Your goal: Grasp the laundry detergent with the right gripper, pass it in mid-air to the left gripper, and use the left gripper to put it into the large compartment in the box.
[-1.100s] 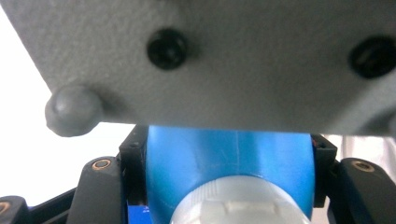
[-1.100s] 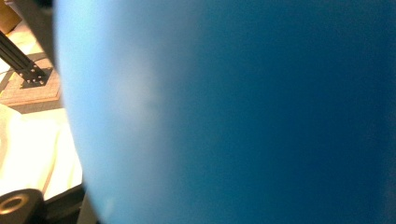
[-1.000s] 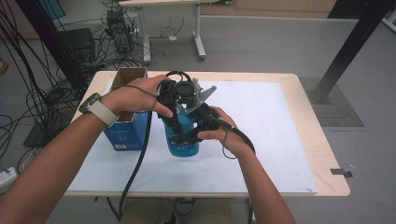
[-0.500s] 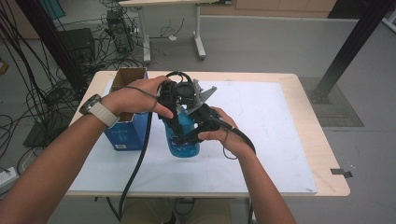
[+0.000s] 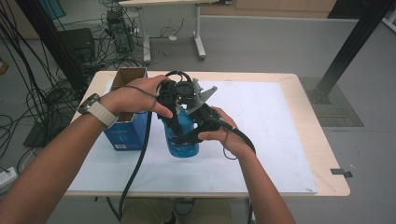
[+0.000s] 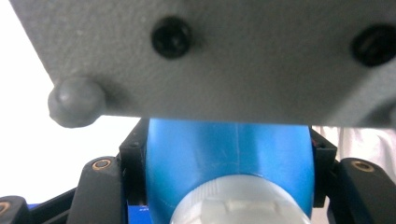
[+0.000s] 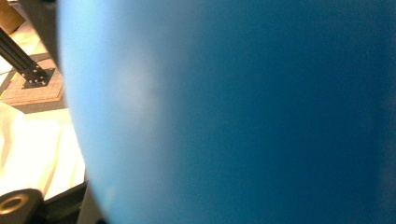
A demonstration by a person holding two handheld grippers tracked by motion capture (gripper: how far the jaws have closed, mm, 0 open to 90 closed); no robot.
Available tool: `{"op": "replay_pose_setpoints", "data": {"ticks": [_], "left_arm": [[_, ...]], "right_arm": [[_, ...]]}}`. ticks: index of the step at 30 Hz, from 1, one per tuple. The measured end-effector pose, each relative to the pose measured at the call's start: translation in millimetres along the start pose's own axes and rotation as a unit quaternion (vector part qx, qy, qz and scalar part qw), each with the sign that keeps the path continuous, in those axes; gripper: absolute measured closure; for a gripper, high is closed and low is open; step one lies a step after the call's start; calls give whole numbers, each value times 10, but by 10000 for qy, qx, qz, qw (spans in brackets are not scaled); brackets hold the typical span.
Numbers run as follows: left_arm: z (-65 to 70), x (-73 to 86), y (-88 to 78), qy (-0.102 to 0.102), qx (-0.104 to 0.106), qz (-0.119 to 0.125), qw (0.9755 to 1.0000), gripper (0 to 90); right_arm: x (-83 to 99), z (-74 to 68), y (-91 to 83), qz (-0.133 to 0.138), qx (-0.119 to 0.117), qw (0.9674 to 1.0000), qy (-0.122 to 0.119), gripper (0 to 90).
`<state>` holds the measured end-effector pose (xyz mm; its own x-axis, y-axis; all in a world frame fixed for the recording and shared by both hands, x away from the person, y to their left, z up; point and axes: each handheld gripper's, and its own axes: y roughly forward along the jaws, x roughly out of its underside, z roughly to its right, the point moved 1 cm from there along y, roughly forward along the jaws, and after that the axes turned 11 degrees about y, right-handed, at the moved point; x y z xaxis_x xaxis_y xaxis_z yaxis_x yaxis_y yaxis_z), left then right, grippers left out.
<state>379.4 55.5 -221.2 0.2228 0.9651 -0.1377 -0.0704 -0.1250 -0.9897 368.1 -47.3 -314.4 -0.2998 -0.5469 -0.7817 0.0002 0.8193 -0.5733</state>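
A blue bottle (image 5: 185, 141) stands upright on the white mat (image 5: 266, 135) near the table's middle. My left gripper (image 5: 174, 112) comes down over its top; in the left gripper view its black pads press both sides of the blue bottle (image 6: 229, 149) just past the pale cap (image 6: 238, 205). My right gripper (image 5: 190, 134) reaches in from the right and is shut on the bottle's body, whose blue wall (image 7: 233, 112) sits right against the lens in the right gripper view. A grey three-cornered plate (image 5: 203, 94) sticks up above the bottle.
An open blue cardboard box (image 5: 125, 127) stands just left of the bottle, under my left wrist. The mat's right half is bare. A black cable (image 5: 138, 163) trails off the table's front edge. A black post (image 5: 348, 49) and tangled floor cables (image 5: 28, 93) lie beyond the table.
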Motion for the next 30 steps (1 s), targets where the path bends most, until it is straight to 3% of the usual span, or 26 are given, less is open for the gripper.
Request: {"op": "replay_pose_setpoints", "data": {"ticks": [8, 9, 13, 15, 17, 26, 30], "left_arm": [[18, -30, 7, -5, -25, -70, 10000, 380], [21, -36, 5, -7, -35, -69, 10000, 380], [23, -37, -17, -38, -94, -67, 9999, 381], [23, -29, -29, -57, -118, -79, 9999, 381], [21, -4, -57, -121, -168, -69, 9998, 380], [-2, 83, -116, -433, -286, -123, 9986, 379], [-13, 115, -137, -570, -371, -158, 9976, 378]], "right_arm": [[23, -1, 0, 63, -9, 10000, -56, 434], [23, -18, -6, 35, 1, 10000, 44, 434], [37, -5, -18, 144, -54, 9999, -42, 424], [84, 11, -24, 217, 68, 9997, 74, 207], [164, 31, -63, 130, -27, 9998, 174, 196], [416, 142, -422, -214, 471, 9965, 655, 125], [479, 165, -592, -396, 777, 9923, 884, 50]]}}
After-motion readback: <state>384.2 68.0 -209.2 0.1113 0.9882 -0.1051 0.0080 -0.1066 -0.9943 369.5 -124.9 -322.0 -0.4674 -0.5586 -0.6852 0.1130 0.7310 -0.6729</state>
